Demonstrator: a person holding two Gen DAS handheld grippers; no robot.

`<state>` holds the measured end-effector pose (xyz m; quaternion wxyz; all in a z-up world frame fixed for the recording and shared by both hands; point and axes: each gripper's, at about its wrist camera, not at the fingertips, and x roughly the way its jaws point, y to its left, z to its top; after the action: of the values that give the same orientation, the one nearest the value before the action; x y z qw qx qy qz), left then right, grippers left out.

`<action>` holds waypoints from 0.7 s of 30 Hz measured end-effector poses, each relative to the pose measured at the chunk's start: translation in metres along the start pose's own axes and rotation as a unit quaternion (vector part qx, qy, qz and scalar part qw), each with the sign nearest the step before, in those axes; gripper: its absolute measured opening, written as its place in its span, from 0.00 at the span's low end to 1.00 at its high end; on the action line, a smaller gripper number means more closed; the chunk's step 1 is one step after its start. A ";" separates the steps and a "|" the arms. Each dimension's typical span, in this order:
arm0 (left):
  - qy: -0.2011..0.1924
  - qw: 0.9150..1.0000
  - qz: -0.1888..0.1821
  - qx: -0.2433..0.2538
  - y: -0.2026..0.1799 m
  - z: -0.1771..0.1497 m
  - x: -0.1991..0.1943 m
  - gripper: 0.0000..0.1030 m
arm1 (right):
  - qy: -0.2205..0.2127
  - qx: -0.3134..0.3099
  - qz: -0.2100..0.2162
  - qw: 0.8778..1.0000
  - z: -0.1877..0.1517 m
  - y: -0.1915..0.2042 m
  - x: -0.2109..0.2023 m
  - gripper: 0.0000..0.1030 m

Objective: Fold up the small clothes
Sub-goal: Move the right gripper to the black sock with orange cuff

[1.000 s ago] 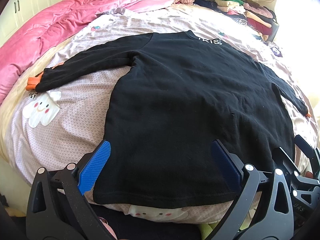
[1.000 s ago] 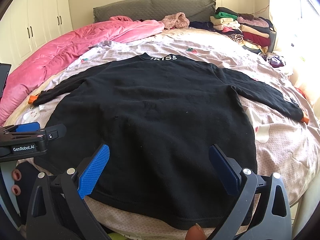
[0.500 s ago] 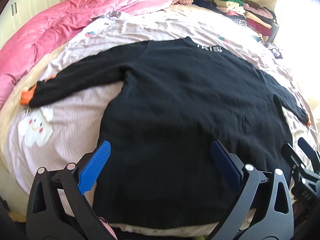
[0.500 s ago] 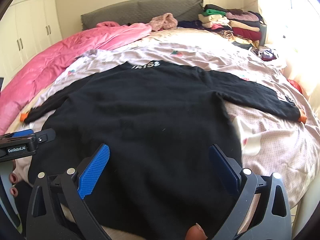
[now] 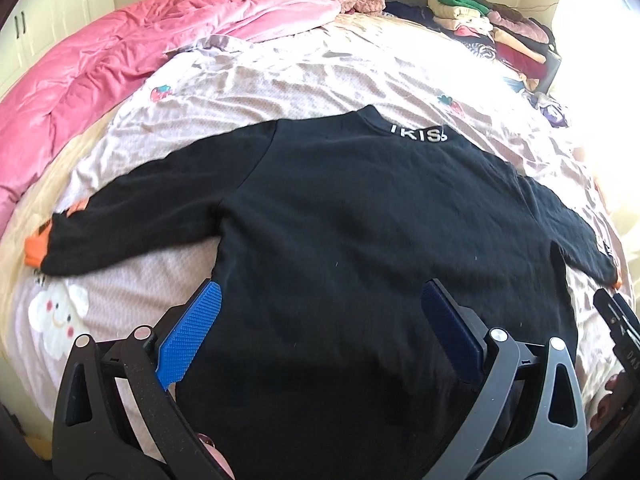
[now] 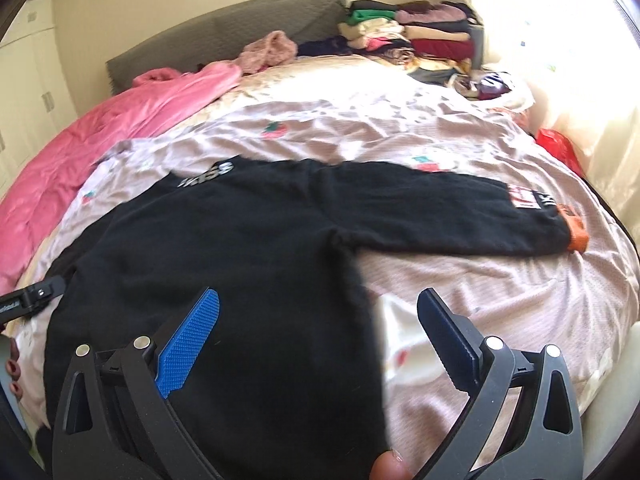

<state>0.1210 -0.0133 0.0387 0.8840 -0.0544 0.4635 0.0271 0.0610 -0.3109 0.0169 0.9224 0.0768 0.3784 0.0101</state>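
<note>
Left wrist: flat black sweater [image 5: 360,240]

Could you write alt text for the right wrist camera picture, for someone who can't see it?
A black long-sleeved top lies spread flat on a bed, one sleeve with an orange cuff stretched out to the right. The open right tongs hover over its lower edge, holding nothing. A pink quilt and stacked clothes sit behind.

Harsh right-side glare (fisheye-warped edges)
</note>
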 end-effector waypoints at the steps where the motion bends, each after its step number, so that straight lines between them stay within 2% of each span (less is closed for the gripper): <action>1: 0.000 1.000 0.000 0.001 -0.001 0.003 0.001 0.91 | -0.003 0.002 -0.005 1.000 0.003 -0.004 0.001 0.96; 12: 0.004 0.999 -0.007 0.036 -0.025 0.037 0.015 0.91 | -0.022 0.056 -0.058 0.997 0.036 -0.064 0.009 0.96; 21: 0.002 0.998 -0.015 0.055 -0.042 0.062 0.028 0.91 | -0.019 0.115 -0.120 0.986 0.050 -0.136 0.024 0.96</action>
<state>0.1916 -0.0470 0.0534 0.8853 -0.0126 0.4648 -0.0120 0.1076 -0.4500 0.0151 0.9089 0.1366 0.3660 -0.1459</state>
